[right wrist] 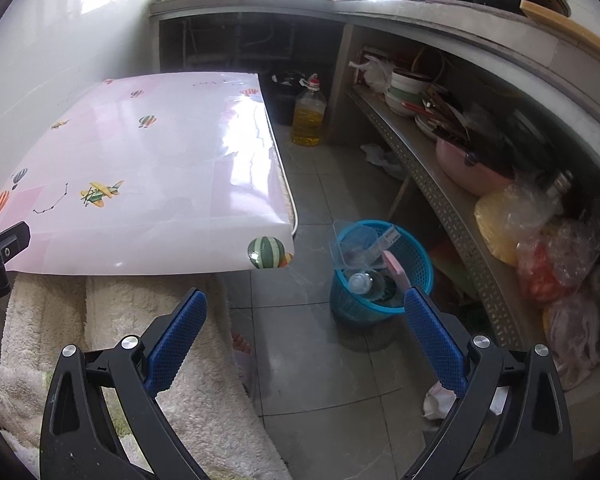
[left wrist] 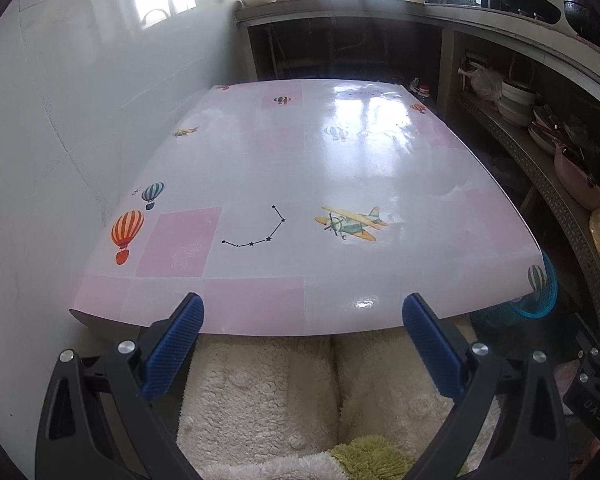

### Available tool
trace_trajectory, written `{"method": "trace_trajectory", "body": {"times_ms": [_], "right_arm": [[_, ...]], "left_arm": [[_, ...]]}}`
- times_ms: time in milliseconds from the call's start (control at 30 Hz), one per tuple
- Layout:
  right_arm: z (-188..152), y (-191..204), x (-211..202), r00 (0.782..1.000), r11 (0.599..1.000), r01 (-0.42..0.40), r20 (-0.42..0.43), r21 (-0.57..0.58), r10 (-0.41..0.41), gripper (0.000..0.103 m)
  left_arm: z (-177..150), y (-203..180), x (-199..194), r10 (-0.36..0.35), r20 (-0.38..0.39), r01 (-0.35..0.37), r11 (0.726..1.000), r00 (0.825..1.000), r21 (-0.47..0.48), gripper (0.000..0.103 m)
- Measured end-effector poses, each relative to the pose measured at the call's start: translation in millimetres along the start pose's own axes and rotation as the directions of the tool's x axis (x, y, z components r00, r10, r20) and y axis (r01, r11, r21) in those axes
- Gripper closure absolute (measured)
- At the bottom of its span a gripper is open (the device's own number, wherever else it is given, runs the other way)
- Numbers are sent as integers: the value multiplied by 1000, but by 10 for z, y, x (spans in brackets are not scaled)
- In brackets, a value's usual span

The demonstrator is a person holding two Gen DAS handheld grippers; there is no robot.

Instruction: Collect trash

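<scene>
A blue mesh wastebasket (right wrist: 380,280) stands on the tiled floor to the right of the table; inside it lie a clear plastic bottle (right wrist: 362,282), clear plastic packaging (right wrist: 354,246) and a pink item (right wrist: 396,268). The basket's rim (left wrist: 540,300) peeks out past the table's near right corner in the left wrist view. A crumpled white paper (right wrist: 440,400) lies on the floor by my right finger. My right gripper (right wrist: 306,316) is open and holds nothing, hovering over the floor just short of the basket. My left gripper (left wrist: 302,320) is open and holds nothing, at the table's near edge.
The table (left wrist: 292,168) has a glossy pink cloth printed with balloons and planes. Fluffy cream fabric (left wrist: 260,392) lies below its near edge. A metal shelf (right wrist: 452,200) at right holds bowls, a pink pot and bagged food. An oil bottle (right wrist: 309,116) stands on the floor.
</scene>
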State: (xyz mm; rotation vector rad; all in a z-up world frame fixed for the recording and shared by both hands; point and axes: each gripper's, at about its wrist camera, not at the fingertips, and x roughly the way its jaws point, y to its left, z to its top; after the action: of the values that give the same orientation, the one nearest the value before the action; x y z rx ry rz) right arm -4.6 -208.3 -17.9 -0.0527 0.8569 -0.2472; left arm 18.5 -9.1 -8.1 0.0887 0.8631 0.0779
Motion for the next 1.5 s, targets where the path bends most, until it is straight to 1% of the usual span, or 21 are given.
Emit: {"method": "trace_trajectory", "body": {"times_ms": [433, 733, 867, 1200, 1500], "right_arm": [[-14, -100, 20, 1000, 999, 6, -5, 39, -6, 8], [-10, -78, 25, 1000, 999, 5, -3, 38, -5, 8], [-9, -56, 14, 1000, 999, 7, -2, 32, -7, 8], [14, -66, -11, 1000, 999, 13, 6, 32, -13, 8], [28, -87, -19, 1000, 999, 16, 12, 31, -16, 8]], "left_arm": [[8, -133, -2, 11, -6, -11, 999, 1000, 34, 5], [-1, -99, 35, 11, -31, -10, 1000, 999, 21, 5], [-9, -91, 38, 6, -36, -5, 1000, 999, 18, 6], [-24, -135, -34, -40, -26, 41, 999, 999, 34, 6], [-26, -115, -25, -37, -24, 38, 999, 999, 35, 5]]}}
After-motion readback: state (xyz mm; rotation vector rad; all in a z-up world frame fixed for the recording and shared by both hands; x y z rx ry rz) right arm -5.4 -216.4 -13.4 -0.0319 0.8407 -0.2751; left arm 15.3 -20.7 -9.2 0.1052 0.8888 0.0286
